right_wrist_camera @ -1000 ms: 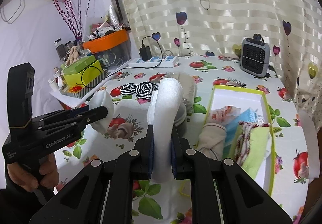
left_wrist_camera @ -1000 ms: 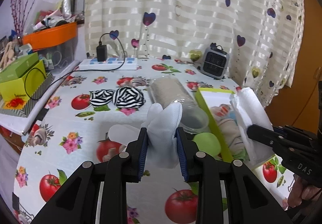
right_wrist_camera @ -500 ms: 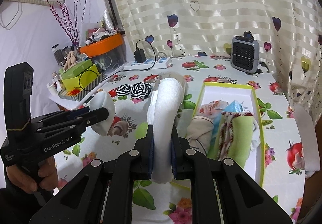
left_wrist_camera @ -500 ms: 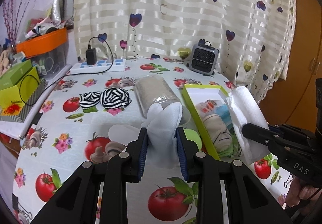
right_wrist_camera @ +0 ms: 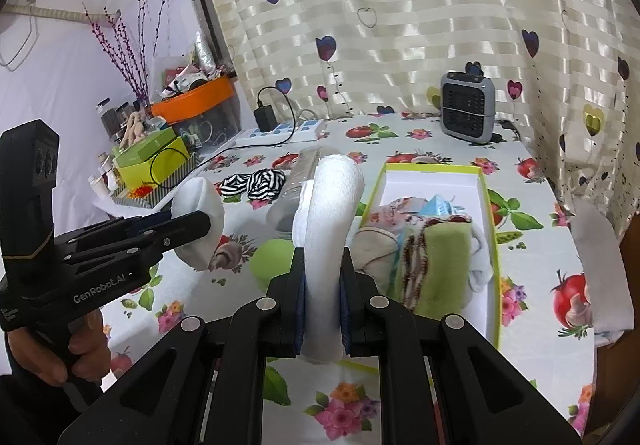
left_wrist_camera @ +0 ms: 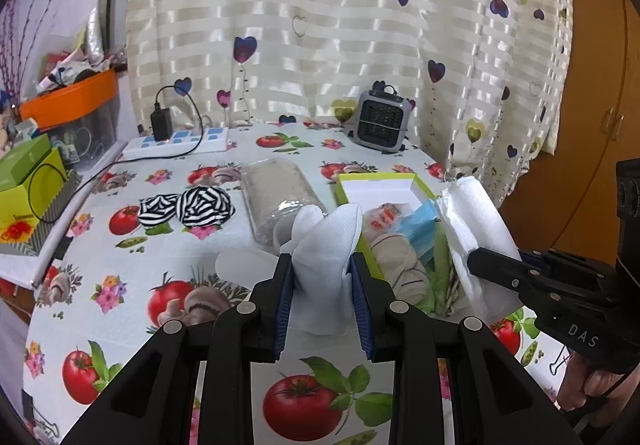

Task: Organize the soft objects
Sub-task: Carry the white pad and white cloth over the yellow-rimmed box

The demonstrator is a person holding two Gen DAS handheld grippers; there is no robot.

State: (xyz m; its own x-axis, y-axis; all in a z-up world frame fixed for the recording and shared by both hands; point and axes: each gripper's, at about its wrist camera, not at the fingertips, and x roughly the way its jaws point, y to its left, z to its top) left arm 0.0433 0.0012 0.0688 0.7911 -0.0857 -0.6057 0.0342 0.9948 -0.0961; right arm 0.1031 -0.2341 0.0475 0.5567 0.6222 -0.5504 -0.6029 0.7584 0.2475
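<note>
My left gripper [left_wrist_camera: 322, 269] is shut on a white soft cloth [left_wrist_camera: 326, 241] that bulges up between its blue pads, above the table and just left of the lime-rimmed box [left_wrist_camera: 376, 179]. My right gripper [right_wrist_camera: 323, 265] is shut on a second white cloth [right_wrist_camera: 334, 205], a folded roll standing upright, beside the box [right_wrist_camera: 486, 197]. The box holds several folded cloths, among them a green one [right_wrist_camera: 444, 249]. In the left wrist view the right gripper [left_wrist_camera: 476, 259] hangs over the box's near end with its white cloth [left_wrist_camera: 472, 221]. In the right wrist view the left gripper [right_wrist_camera: 200, 221] is at the left.
A striped black-and-white cloth [left_wrist_camera: 188, 207] lies mid-table next to a clear container [left_wrist_camera: 276, 197] on its side. A green ball [right_wrist_camera: 272, 257] sits near the box. At the back stand a grey heater [left_wrist_camera: 380, 121], a power strip [left_wrist_camera: 176, 139] and an orange tub [left_wrist_camera: 68, 103].
Both grippers have moved sideways toward the box, each still gripping its white cloth. The box now sits nearer the middle of both views.
</note>
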